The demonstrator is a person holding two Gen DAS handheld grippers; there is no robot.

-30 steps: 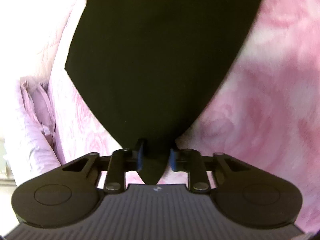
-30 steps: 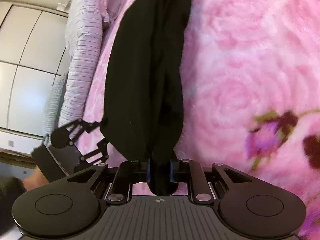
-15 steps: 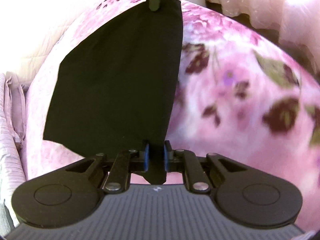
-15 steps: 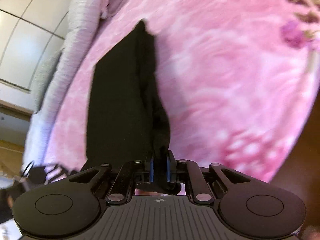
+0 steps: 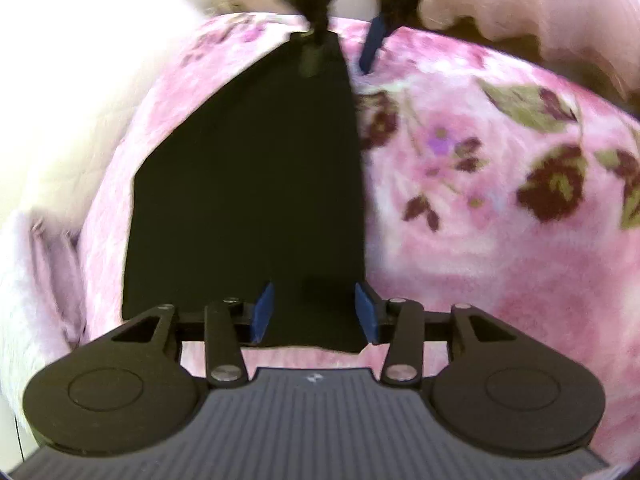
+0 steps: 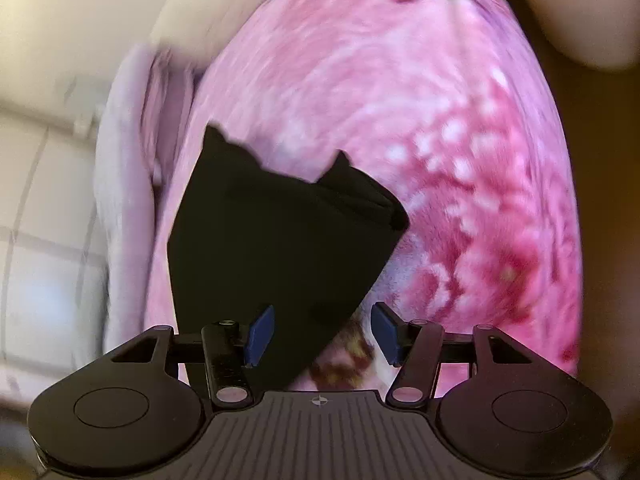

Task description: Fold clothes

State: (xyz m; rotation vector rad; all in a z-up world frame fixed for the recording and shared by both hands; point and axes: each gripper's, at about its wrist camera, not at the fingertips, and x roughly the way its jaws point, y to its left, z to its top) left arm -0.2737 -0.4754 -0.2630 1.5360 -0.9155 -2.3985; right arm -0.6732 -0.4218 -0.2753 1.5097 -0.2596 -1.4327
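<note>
- Left wrist view: left claw (image 5: 316, 312) opening, blue pads standing apart, near edge of the black cloth (image 5: 248, 200) lying between them without being pressed.
- Black cloth spread flat on the pink flowered blanket (image 5: 480, 208), narrowing toward the far end.
- At that far end, right claw (image 5: 340, 46) seen blurred, one blue pad beside the cloth's tip.
- Right wrist view: right claw (image 6: 322, 336) opening, pads wide; a corner of the black cloth (image 6: 280, 240) reaching in between them, clear of the right pad.
- Cloth folded in layers here, resting on the blanket (image 6: 440, 120).
</note>
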